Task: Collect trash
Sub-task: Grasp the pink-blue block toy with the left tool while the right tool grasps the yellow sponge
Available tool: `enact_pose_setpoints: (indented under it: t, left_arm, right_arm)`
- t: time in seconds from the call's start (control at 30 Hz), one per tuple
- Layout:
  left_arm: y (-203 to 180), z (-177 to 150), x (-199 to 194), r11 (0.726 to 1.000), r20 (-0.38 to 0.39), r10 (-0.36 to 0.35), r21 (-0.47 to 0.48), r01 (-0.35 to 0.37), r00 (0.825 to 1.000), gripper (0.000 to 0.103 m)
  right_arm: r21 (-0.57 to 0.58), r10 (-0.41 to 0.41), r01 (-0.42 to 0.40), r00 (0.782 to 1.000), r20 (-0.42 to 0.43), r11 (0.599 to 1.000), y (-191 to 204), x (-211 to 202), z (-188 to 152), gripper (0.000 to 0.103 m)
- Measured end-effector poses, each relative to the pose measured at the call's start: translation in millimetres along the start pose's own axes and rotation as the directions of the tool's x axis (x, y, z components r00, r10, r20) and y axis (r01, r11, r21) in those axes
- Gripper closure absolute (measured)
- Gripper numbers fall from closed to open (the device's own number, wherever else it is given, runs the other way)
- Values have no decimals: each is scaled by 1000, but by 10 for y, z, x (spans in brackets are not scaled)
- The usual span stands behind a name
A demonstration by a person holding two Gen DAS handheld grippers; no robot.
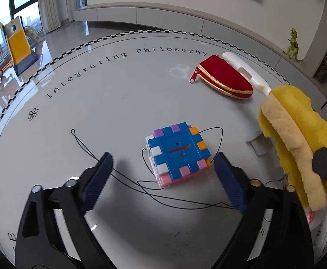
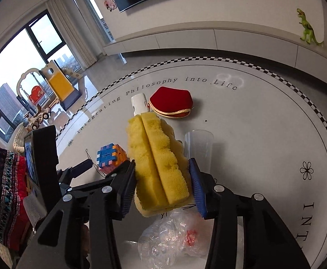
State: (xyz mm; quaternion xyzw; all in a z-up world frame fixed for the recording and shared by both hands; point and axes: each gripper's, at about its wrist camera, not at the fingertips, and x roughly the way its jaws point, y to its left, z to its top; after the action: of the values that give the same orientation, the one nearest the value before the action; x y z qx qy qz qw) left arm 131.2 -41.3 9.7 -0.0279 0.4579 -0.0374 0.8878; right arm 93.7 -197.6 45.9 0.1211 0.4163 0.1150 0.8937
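My right gripper (image 2: 162,186) is shut on a worn yellow sponge brush (image 2: 159,157) with a white handle (image 2: 138,104), held above the round table (image 2: 264,121); it also shows in the left wrist view (image 1: 297,134). A crumpled clear plastic bag (image 2: 170,235) lies under it. A clear plastic cup (image 2: 199,145) lies beside the sponge. My left gripper (image 1: 163,179) is open and empty, its fingers either side of a colourful block cube (image 1: 178,153). A thin black string (image 1: 118,174) loops around the cube.
A red zip pouch (image 1: 226,78) lies at the far side of the table. A torn paper scrap (image 1: 259,144) lies by the sponge. A green dinosaur toy (image 2: 308,29) stands on the low cabinet. Children's toys (image 2: 55,85) stand on the floor by the window.
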Motion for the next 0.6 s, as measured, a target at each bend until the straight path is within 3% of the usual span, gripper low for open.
enact_pose_setpoints:
  t: [0.07, 0.37, 0.6]
  left_arm:
    - [11, 1, -20, 1000, 12, 12, 0, -12, 1000, 54]
    - [278, -305, -425, 1000, 24, -28, -10, 28, 999, 54]
    - [631, -733, -927, 998, 54, -34, -46, 36, 998, 54]
  right_arm:
    - [0, 2, -2, 1000, -4, 1000, 17, 9, -4, 56]
    - [-31, 59, -60, 998, -24, 998, 263, 10, -82, 56]
    - [-99, 69, -73, 997, -35, 992, 633, -96, -381, 56]
